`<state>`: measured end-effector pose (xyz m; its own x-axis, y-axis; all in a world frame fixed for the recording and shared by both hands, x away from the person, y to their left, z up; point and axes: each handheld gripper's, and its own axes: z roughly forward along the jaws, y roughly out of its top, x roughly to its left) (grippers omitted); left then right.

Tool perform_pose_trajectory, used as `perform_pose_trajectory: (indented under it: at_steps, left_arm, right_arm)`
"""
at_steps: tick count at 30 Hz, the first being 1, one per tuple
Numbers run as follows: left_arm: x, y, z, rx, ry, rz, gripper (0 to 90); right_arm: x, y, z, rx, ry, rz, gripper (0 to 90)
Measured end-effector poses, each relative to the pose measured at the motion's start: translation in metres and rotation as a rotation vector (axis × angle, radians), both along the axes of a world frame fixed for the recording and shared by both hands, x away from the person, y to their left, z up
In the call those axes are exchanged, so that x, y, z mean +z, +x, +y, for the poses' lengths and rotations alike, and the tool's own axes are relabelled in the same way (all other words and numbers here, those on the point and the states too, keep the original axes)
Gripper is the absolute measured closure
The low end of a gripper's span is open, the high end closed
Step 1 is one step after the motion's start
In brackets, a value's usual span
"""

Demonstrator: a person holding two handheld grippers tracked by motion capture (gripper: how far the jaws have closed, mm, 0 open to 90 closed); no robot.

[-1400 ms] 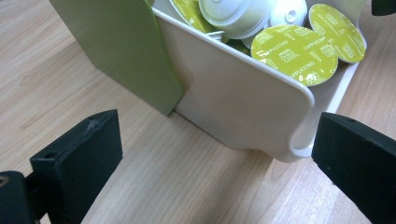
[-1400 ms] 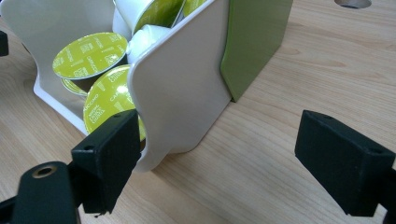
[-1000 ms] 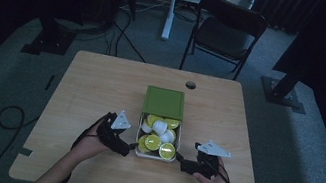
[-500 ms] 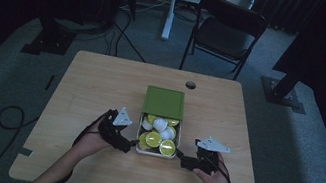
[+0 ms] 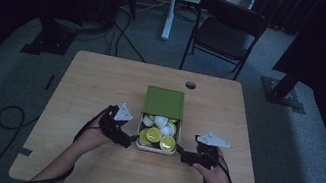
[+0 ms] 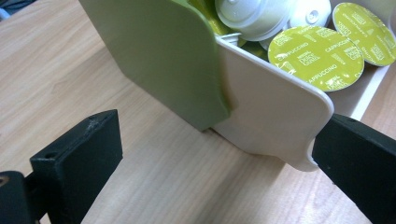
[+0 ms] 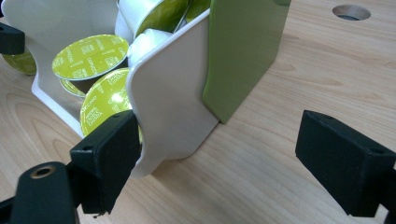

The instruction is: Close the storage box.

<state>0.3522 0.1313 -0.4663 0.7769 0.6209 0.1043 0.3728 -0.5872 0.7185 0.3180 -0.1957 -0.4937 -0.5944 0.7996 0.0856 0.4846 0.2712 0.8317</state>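
— Left side first?
— Left gripper [image 5: 129, 142] at about eight o'clock of the white box [image 5: 155, 149], held in the person's left hand [image 5: 92, 134]. Jaws spread wide, gripping nothing; one black jaw just against the box's near white corner [image 6: 299, 116] in the left gripper view, the other well off over bare wood.

— And the box itself?
— Near the table's [image 5: 102, 81] middle, slightly toward six o'clock. Green lid [image 5: 164, 102] slid back toward twelve o'clock, covering the far half only. Open near half packed with capsules [image 5: 154, 134] — yellow-green foil tops marked "cappuccino" [image 6: 316, 57], plus white ones [image 5: 161, 120] behind.

— Right side?
— Right gripper [image 5: 180, 151] at about four o'clock of the box, in the right hand [image 5: 211, 168]. Jaws wide apart too, holding nothing. In the right gripper view, one jaw touching or nearly touching the white wall [image 7: 173, 98] at its near corner — hard to tell which; the other apart, over the tabletop.

— Anything past the box?
— Round cable hole [image 5: 190, 84] at one o'clock, near the far edge. Dark folding chair [image 5: 227, 29] beyond the table.
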Motion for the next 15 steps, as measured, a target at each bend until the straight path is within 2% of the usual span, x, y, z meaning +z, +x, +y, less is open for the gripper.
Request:
perform_pose_trajectory:
  at_steps: [5, 10, 15]
  left_arm:
    - [0.002, 0.006, -0.003, 0.007, 0.002, -0.003, 2.0]
    - [0.003, 0.01, -0.005, 0.014, -0.017, -0.001, 1.9]
    - [0.004, 0.014, -0.005, 0.021, -0.003, -0.008, 1.9]
  right_arm:
    - [0.0, 0.005, 0.001, -0.005, 0.002, 0.002, 13.5]
    - [0.0, 0.01, 0.002, -0.005, -0.004, 0.001, 13.5]
    - [-0.002, 0.014, 0.002, -0.009, 0.005, 0.003, 13.4]
